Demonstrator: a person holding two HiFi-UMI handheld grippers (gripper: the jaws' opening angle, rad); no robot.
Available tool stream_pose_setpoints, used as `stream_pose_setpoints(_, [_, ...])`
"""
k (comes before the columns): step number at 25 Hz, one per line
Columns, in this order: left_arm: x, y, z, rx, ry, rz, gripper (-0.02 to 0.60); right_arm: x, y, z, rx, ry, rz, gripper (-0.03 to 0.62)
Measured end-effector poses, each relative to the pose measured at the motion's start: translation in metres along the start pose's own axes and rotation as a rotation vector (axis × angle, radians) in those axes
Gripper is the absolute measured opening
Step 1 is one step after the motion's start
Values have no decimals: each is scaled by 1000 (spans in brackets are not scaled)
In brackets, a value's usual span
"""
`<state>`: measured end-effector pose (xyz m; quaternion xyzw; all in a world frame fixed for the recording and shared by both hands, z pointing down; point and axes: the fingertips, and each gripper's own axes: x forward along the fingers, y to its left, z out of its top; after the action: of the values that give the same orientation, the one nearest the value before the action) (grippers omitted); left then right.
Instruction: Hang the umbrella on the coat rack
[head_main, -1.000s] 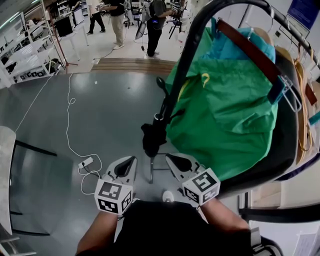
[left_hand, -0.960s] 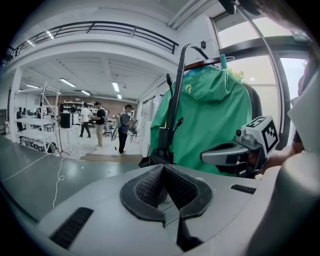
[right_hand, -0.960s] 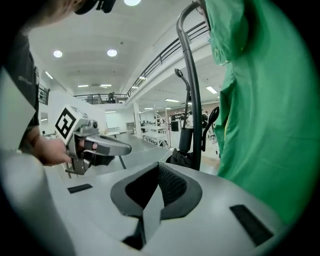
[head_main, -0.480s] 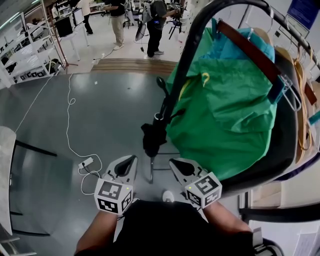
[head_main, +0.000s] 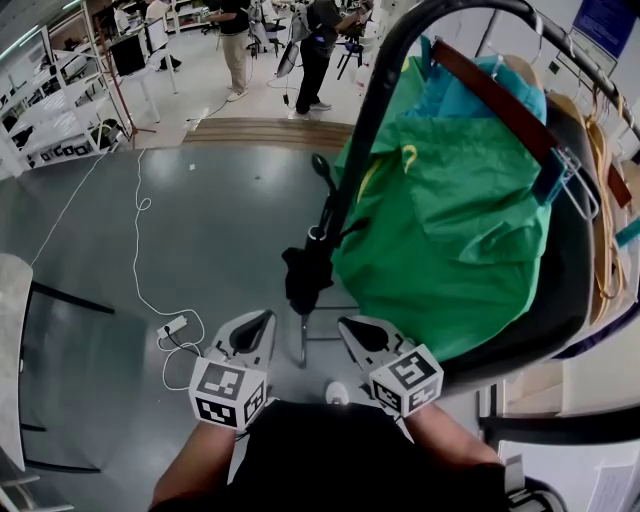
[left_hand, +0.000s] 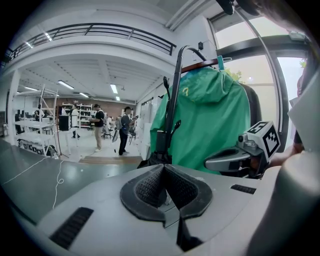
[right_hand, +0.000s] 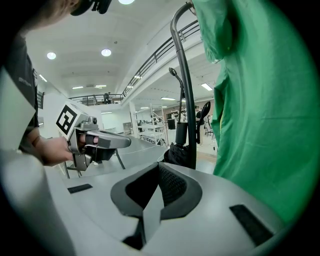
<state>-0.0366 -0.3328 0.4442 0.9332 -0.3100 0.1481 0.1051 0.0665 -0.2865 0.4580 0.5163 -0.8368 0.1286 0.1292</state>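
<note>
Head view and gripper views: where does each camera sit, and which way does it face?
Head view: on the person's head, facing steeply down at coat rack, green jacket, black umbrella; forearms, left gripper, right gripper show.
Left gripper view: on the left gripper, facing along its closed jaws toward the umbrella; right gripper shows at right.
Right gripper view: on the right gripper, along its closed jaws toward the umbrella; left gripper at left.
All share umbrella and jacket.
</note>
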Motion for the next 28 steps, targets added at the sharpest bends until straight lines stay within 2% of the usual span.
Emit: stream_pose_setpoints(28, [0,5,3,-2,-6,13,15,3,-1,0,5,-3,0,11])
